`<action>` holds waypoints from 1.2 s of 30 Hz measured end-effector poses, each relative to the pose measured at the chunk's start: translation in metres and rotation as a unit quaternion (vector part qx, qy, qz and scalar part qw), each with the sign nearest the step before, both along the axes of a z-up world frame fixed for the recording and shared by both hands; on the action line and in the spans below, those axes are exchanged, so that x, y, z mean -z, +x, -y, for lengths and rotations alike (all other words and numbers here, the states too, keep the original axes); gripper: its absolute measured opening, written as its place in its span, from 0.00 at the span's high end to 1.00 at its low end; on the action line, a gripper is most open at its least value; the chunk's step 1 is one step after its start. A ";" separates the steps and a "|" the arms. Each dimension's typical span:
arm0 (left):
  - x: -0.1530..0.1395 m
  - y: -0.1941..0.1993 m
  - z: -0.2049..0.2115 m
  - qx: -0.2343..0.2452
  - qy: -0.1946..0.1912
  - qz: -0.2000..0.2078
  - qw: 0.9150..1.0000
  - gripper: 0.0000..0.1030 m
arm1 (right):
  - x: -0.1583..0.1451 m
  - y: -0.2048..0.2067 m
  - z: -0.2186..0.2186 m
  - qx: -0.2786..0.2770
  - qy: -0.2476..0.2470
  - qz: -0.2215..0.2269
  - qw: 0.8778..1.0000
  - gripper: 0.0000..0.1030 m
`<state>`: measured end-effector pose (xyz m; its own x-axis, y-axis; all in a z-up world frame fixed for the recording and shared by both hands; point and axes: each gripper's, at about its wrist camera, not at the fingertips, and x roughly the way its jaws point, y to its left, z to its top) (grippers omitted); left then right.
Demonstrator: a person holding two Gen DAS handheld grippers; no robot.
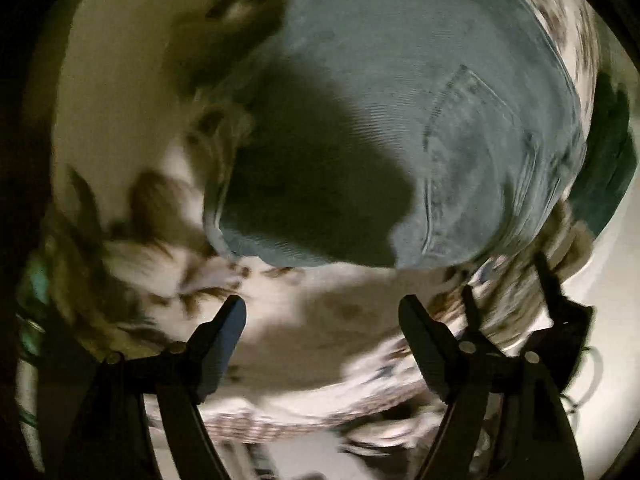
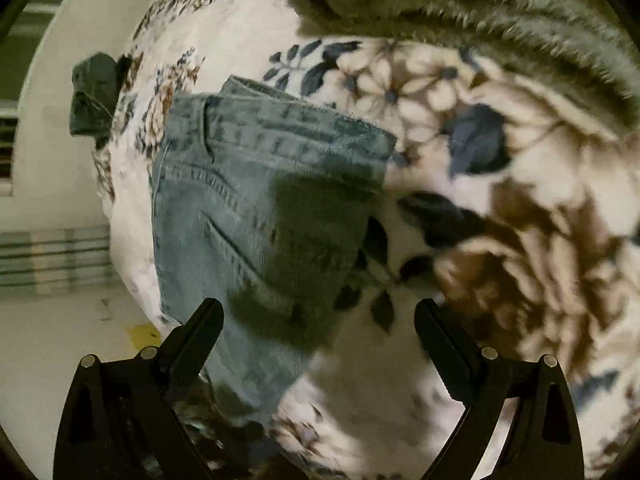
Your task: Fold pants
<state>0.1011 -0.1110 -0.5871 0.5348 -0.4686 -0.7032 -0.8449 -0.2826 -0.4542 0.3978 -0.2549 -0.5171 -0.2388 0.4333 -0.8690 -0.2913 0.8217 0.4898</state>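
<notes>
A pair of light blue jeans lies folded on a floral bedspread, back pocket up. In the right wrist view the jeans show the waistband and a back pocket. My left gripper is open and empty, held above the bedspread just short of the jeans' near edge. My right gripper is open and empty, above the jeans' right edge. The other gripper's dark frame shows at the right of the left wrist view. Both views are motion-blurred.
A grey furry blanket lies bunched at the far side of the bed. A dark green garment hangs at the bed's edge, also in the left wrist view. Pale floor lies beyond the edge.
</notes>
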 end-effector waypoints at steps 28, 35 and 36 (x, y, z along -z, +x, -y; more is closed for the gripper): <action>-0.034 0.004 -0.096 -0.018 0.130 0.038 0.991 0.73 | 0.006 -0.010 0.032 0.099 0.079 -0.005 0.992 0.80; -0.016 -0.010 -0.103 0.009 0.150 0.023 0.988 0.70 | 0.011 -0.063 0.051 0.081 0.072 -0.043 0.993 0.74; -0.011 -0.008 -0.103 0.016 0.150 0.021 0.988 0.70 | 0.018 -0.064 0.052 0.078 0.069 -0.049 0.993 0.69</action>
<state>0.0932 -0.0083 -0.5759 0.5544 -0.2593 -0.7908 -0.8301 -0.1041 -0.5478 0.3341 -0.3066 -0.5350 -0.2396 0.5847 -0.7750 -0.1116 0.7764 0.6203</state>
